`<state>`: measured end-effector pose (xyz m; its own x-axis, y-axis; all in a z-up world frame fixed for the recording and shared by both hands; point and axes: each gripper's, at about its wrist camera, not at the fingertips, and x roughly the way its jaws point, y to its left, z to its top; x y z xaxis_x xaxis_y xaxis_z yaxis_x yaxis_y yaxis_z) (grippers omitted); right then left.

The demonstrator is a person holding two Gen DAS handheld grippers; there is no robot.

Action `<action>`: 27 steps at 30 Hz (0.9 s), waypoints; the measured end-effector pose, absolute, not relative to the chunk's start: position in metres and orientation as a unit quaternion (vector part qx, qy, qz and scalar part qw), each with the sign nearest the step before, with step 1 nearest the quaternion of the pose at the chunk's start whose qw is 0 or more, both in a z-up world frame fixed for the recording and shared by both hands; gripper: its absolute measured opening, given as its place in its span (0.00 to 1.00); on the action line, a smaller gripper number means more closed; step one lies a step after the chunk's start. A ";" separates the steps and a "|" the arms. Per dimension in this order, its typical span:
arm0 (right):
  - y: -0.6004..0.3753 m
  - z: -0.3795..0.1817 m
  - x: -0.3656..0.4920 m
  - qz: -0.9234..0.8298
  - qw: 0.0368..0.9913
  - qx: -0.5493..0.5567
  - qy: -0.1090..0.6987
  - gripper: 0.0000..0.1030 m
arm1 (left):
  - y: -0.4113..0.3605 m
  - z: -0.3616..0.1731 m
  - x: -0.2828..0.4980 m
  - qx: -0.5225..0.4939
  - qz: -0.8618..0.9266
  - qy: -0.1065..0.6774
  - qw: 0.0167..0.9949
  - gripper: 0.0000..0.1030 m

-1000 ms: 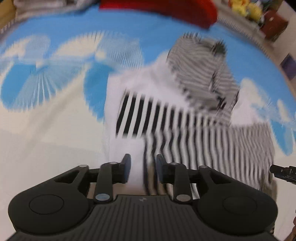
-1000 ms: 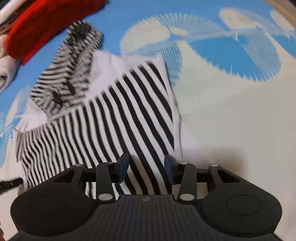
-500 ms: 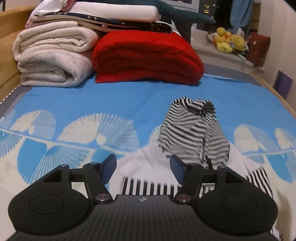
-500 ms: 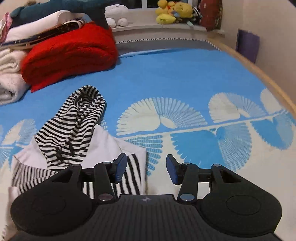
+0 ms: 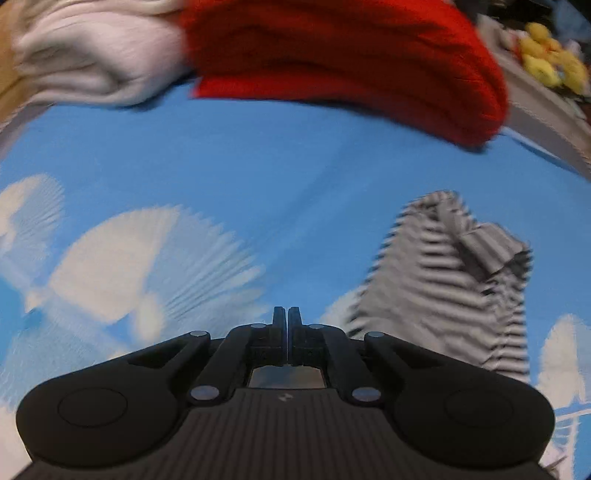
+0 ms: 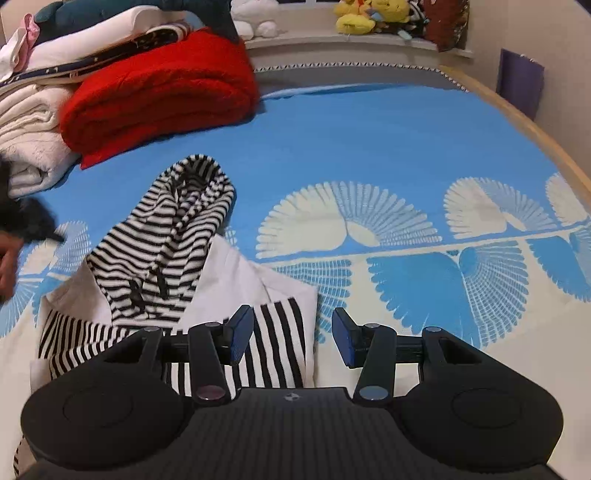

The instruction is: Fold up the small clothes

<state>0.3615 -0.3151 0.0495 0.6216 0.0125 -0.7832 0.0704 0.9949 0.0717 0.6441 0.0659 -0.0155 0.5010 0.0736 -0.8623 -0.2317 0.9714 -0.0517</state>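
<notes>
Lying flat on the blue fan-patterned bedsheet (image 6: 369, 140), the striped hooded top (image 6: 159, 258) is the thing to be folded, and everything else is best placed against it. Its hood points up the bed toward the folded red blanket (image 6: 159, 96), which sits well beyond the hood with a stack of white blankets (image 6: 29, 147) just to its left; the plush toys (image 6: 362, 18) line a ledge farther back still. The body of the top spreads flat toward the cameras with one side already turned in, so broad stripes lie over white fabric, which suggests the fold is under way but the hood has not yet been dealt with. The right gripper (image 6: 291, 336) hovers over the near right edge of the garment, its fingers spread with only bedsheet and the hem's corner showing between them and nothing pinched, probably so it is free to take a fresh edge. The left gripper (image 5: 287, 325) sits off to the left of the hood, over bare sheet, its fingers pressed together with no cloth between them; the left view is smeared with motion blur. A dark blurred shape and part of a hand (image 6: 7, 258) show at the far left of the right view, beside the hood.
</notes>
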 end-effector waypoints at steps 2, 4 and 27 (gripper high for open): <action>-0.318 0.045 0.362 -0.020 0.896 0.043 0.441 0.48 | 0.056 -0.022 0.664 -0.095 0.049 0.491 0.864 0.01; -0.324 0.041 0.363 -0.028 0.893 0.043 0.447 0.48 | 0.041 -0.029 0.682 -0.087 0.029 0.485 0.869 0.01; -0.346 0.041 0.362 -0.044 0.891 0.067 0.446 0.48 | -0.016 0.016 0.646 0.033 -0.152 0.402 0.902 0.01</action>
<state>0.3623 -0.3464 0.0407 0.5978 -0.0184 -0.8014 0.1375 0.9873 0.0800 0.6460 -0.0163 0.0156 0.6308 -0.2473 -0.7355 0.2997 0.9520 -0.0630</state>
